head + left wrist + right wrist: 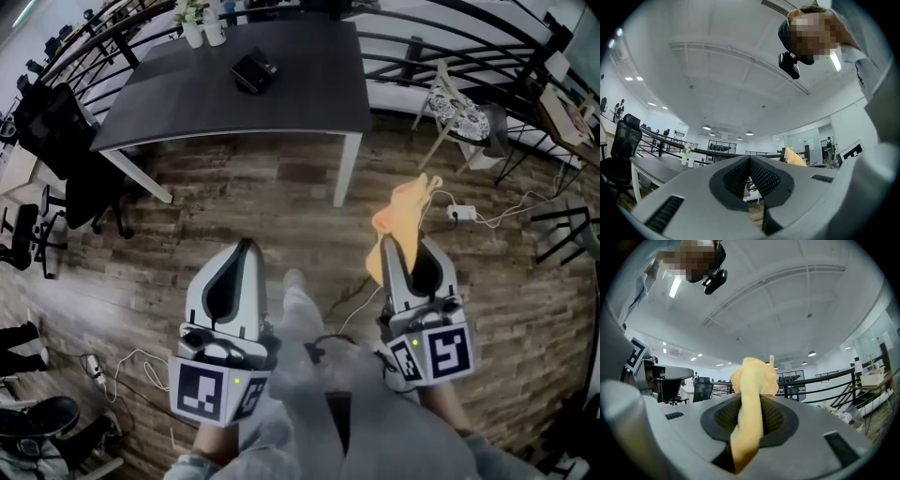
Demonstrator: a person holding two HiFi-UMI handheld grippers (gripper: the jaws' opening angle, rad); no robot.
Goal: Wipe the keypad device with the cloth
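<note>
The black keypad device (254,71) lies on the dark grey table (187,103) at the far side of the head view, well ahead of both grippers. My right gripper (401,246) is shut on the yellow-orange cloth (403,214), which sticks up beyond the jaw tips; in the right gripper view the cloth (752,399) runs between the jaws of my right gripper (751,401). My left gripper (247,246) is shut with nothing in it, its jaw tips meeting in the left gripper view (749,161). Both are held low over the wooden floor, pointing towards the table.
Two small white vases (202,28) stand at the table's far edge. Black office chairs (56,141) stand at the left, a patterned chair (459,117) at the right. A power strip (460,213) and cables lie on the floor. A black railing (450,47) curves behind the table.
</note>
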